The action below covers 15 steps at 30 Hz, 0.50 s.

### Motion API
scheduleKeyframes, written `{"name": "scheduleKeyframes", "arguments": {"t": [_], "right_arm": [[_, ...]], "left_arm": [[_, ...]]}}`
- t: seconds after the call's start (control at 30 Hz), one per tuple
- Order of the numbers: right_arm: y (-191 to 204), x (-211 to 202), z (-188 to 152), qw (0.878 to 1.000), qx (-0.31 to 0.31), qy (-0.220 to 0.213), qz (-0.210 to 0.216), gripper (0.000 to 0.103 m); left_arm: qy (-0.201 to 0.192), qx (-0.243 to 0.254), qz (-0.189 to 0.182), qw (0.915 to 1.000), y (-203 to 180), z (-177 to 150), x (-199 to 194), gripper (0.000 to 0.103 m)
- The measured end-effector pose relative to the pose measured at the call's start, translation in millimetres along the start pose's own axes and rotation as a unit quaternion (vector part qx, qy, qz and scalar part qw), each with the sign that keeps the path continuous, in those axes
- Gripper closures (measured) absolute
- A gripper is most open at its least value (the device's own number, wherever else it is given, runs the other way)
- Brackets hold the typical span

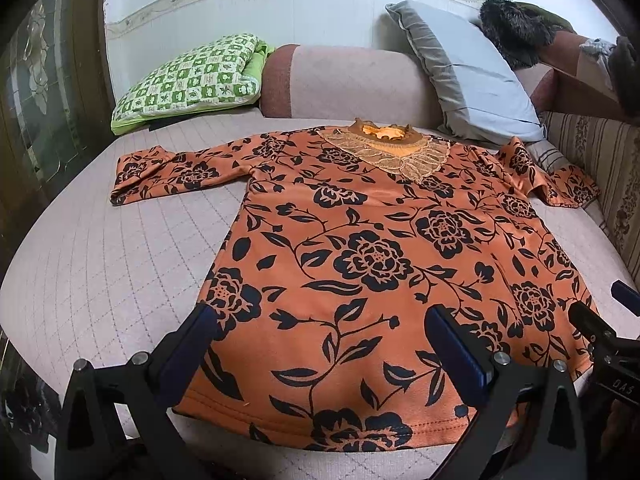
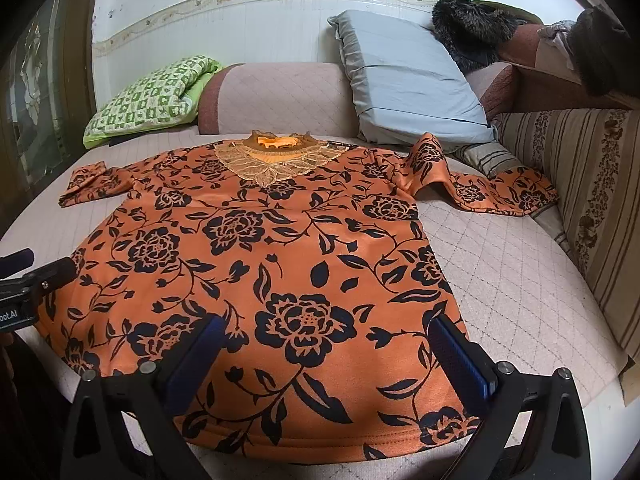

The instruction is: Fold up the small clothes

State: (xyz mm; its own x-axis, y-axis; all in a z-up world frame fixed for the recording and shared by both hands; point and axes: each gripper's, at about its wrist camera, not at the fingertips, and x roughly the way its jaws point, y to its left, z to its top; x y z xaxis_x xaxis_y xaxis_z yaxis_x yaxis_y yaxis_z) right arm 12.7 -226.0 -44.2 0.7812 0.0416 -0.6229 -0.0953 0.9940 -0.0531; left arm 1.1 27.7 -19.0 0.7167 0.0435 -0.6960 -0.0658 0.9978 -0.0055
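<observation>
The shirt point(image 1: 360, 256) lies flat on the bed point(image 1: 120, 280), front up, hem near me, both sleeves spread out. Folding is not yet begun, I judge. My left tongs point(image 1: 320, 344) and right tongs point(image 2: 324, 344) hover over the hem, wide open, holding nothing. Next I must grip a sleeve (or a side edge) and bring it inward. Pillows point(image 2: 404, 80) lean on the far wall.
</observation>
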Motion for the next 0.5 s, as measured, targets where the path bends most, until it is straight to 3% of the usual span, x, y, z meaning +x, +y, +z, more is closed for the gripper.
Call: {"name": "scheduleKeyframes", "arguments": {"t": [0.5], "right_arm": [[-0.4, -1.3, 0.1, 1.000, 0.002, -0.002, 0.001, 0.000]], "left_arm": [[0.001, 0.001, 0.000, 1.0000, 0.3, -1.5, 0.7, 0.000]]}}
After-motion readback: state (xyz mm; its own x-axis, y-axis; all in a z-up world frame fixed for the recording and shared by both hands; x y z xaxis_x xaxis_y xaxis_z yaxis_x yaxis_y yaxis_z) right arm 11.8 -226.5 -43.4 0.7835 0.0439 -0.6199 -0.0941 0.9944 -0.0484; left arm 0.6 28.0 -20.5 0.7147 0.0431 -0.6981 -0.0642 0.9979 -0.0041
